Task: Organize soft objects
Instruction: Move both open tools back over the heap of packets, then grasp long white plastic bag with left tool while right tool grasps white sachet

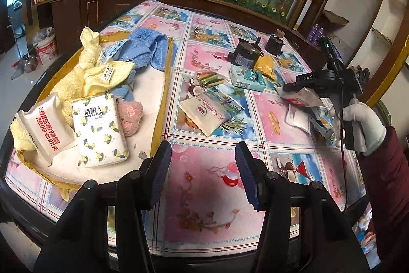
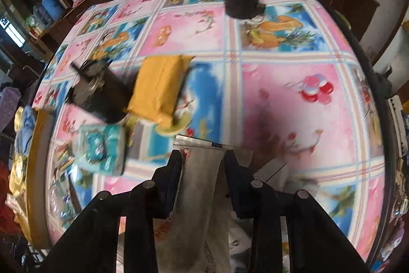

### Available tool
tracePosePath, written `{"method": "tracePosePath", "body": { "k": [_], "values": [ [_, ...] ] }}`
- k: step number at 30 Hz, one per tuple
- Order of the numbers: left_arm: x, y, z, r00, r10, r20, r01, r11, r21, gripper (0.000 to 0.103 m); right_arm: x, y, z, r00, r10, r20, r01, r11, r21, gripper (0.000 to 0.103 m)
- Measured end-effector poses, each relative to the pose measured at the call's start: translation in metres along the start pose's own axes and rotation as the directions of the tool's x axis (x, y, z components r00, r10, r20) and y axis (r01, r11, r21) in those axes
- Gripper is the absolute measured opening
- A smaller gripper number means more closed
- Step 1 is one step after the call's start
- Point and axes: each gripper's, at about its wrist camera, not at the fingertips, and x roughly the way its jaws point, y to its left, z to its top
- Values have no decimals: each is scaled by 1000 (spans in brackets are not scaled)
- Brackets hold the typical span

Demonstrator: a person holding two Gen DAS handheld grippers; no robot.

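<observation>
Right gripper [image 2: 203,157] pinches a silver pouch [image 2: 202,186], jaws narrow on it; the frame is blurred, so how firm the bite is, is probably unclear. Left gripper [image 1: 203,170] hangs part open, empty, over the tablecloth [image 1: 204,170] just beside the tray [image 1: 161,104]. Tray already holds towels [image 1: 84,73] and tissue packs [image 1: 99,129]. Lift the pouch clear of the heap before carrying it over, and keep it off the motor [image 2: 99,94].

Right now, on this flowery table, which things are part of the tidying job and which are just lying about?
Part of the job:
- tray
- yellow towel
- blue towel
- tissue pack
- silver packet, pinched by the right gripper
- teal tissue pack
- yellow pouch

Lying about:
- two dark motor-like parts
- left gripper, empty
</observation>
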Motion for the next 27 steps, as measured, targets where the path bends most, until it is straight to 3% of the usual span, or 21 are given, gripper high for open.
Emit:
{"method": "tracePosePath", "body": {
  "k": [3, 6, 8, 11, 14, 20, 23, 27],
  "values": [
    [2, -2, -1, 1000, -12, -14, 12, 1000, 3, 52, -4, 22, -24, 991, 119, -53, -120, 993, -10, 35],
    [3, -4, -3, 999, -28, -25, 28, 1000, 11, 52, -17, 26, -41, 948, 309, -79, -308, 951, 29, 35],
    [3, -6, -5, 999, -35, -28, 35, 999, 16, 52, -38, 16, -46, 932, 361, -32, -360, 932, 35, 35],
    [5, -9, -7, 998, -52, -40, 53, 998, 21, 52, -72, -11, -52, 950, 301, 82, -303, 953, 17, 42],
    [12, -17, -10, 994, -88, -69, 90, 996, 28, 52, -90, -41, -64, 964, 227, 139, -233, 972, 21, 44],
    [36, -46, -14, 975, -159, -152, 169, 984, 54, 52, -83, -61, -89, 977, 179, 113, -173, 983, -65, 46],
    [44, -60, -9, 975, -152, -161, 167, 982, 83, 52, -79, -67, -98, 984, 133, 116, -127, 990, -58, 46],
    [57, -84, 0, 976, -141, -166, 165, 976, 145, 52, -83, -69, -106, 974, 171, 150, -162, 984, -71, 46]
  ]
}}
